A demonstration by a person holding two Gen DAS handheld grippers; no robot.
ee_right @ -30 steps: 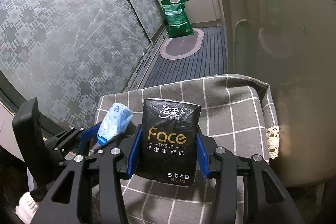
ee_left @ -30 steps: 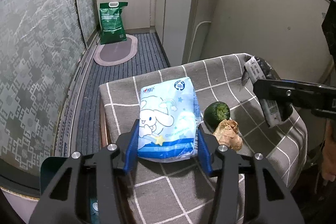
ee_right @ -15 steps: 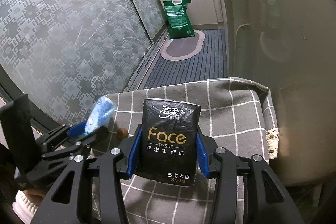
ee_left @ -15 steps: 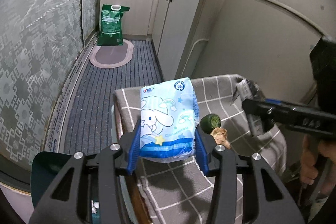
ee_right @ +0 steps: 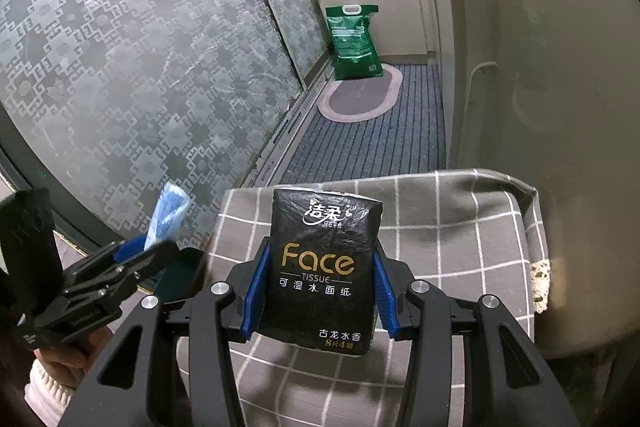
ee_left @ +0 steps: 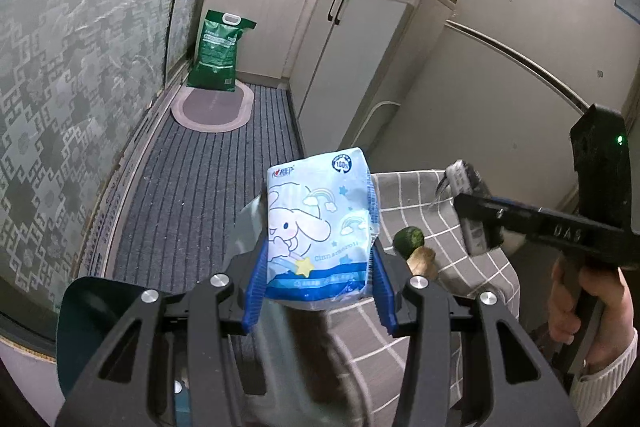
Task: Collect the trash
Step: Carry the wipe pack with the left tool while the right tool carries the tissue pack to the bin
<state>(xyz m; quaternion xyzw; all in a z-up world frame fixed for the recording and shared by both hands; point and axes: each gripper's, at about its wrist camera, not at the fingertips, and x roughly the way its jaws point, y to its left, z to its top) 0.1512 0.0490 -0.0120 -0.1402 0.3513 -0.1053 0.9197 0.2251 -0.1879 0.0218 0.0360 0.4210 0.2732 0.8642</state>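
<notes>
The left hand-held gripper (ee_left: 316,291) clamped a light-blue cartoon tissue pack (ee_left: 320,227); the right hand-held gripper (ee_right: 318,291) clamped a black plastic tissue pack (ee_right: 322,271).

My table (ee_left: 472,267), draped in a grey checked cloth (ee_right: 440,227), carries a green lime (ee_left: 409,238) touching a ginger root (ee_left: 423,262).

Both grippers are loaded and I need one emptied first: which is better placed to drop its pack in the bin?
Probably left. The left gripper holds the blue tissue pack near the dark green bin; the right gripper is over the checked cloth.
</notes>
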